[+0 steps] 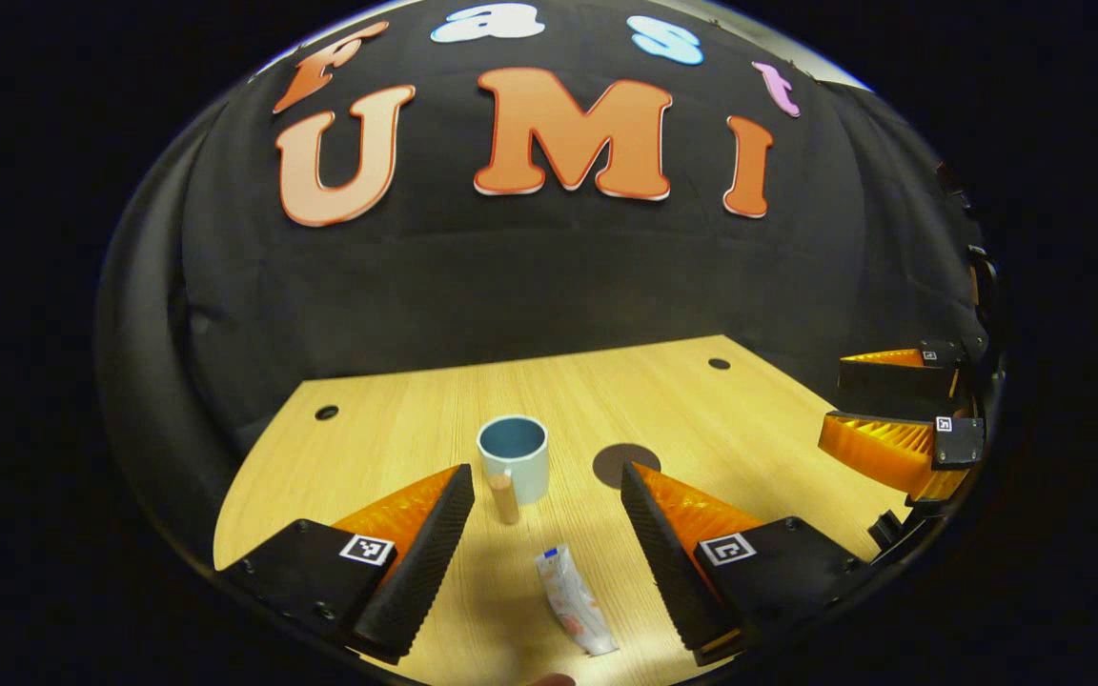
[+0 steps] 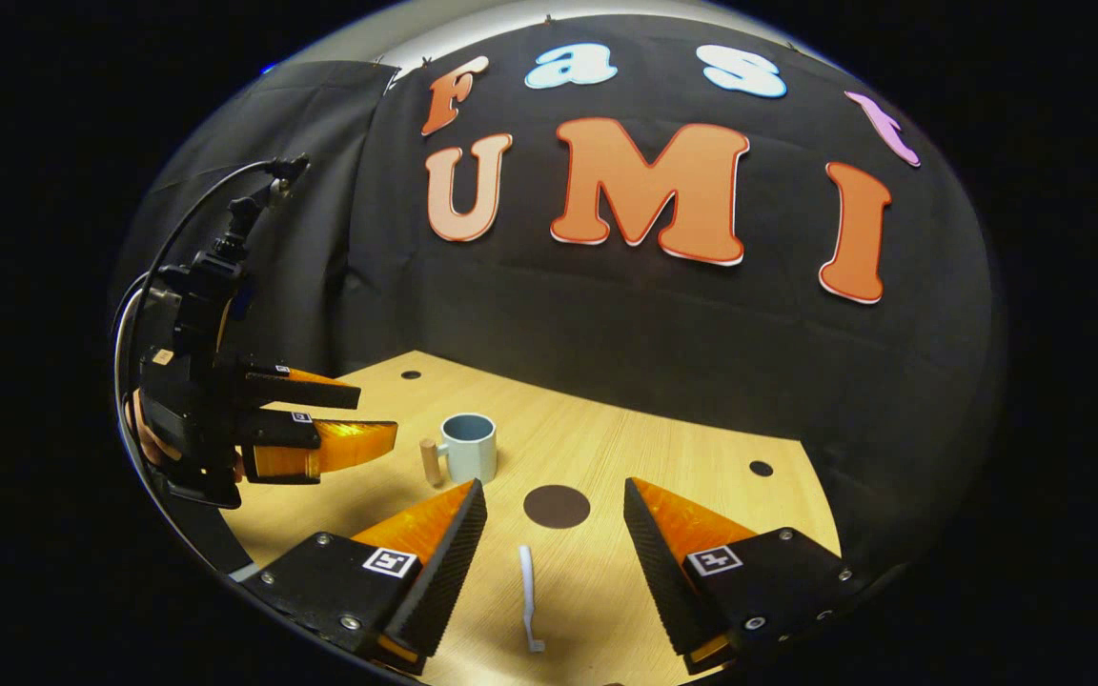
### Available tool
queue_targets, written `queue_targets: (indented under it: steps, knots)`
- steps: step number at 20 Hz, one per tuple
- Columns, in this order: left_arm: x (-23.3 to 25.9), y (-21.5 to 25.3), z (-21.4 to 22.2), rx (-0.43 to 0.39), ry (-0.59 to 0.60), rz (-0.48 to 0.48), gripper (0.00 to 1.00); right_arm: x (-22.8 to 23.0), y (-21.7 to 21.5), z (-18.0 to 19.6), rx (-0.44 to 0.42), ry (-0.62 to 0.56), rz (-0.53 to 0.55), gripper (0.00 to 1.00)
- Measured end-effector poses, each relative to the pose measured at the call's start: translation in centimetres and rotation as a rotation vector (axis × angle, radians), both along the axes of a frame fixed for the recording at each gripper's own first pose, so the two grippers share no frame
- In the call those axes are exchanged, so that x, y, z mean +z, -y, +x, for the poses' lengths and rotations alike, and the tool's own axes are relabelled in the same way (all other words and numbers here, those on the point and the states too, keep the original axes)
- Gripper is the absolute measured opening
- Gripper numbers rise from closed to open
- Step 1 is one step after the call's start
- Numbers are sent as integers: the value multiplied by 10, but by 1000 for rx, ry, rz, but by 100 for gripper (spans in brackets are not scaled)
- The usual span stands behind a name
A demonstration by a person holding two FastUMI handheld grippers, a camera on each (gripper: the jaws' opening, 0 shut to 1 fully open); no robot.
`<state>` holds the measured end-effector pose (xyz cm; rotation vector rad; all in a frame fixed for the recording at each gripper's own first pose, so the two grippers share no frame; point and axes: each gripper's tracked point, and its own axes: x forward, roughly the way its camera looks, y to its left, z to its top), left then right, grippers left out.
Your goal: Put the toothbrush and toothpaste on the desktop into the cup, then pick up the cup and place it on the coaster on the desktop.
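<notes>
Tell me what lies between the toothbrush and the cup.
Right gripper view: bare wooden desktop lies between the toothbrush and the cup; the coaster sits off to the side.

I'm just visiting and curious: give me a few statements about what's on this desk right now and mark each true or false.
1. The cup stands upright and holds nothing. True.
2. The toothbrush is already in the cup. False: it lies flat on the desk.
3. The toothpaste lies on the desk between the left gripper's open fingers. True.
4. The cup sits on the coaster. False: it stands beside it, apart.
5. The right gripper grips the toothbrush. False: it is open.
</notes>
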<state>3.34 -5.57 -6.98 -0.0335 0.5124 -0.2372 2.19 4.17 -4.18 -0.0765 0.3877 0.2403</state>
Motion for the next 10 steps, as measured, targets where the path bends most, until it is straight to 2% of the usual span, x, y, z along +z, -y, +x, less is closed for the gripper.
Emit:
queue_targets:
  steps: [6,8,9,10]
  knots:
    - [-3,2,4,-46,-204,-7,100,-60,-2,0,32,-292,28,79]
    - [-11,5,3,-60,-285,-21,100,-72,-7,2,32,-353,14,78]
    - [-12,3,4,-67,-336,-29,100,-73,-7,1,33,-366,1,73]
    - [-14,3,5,-72,-376,-46,99,-72,-8,1,36,-376,-9,78]
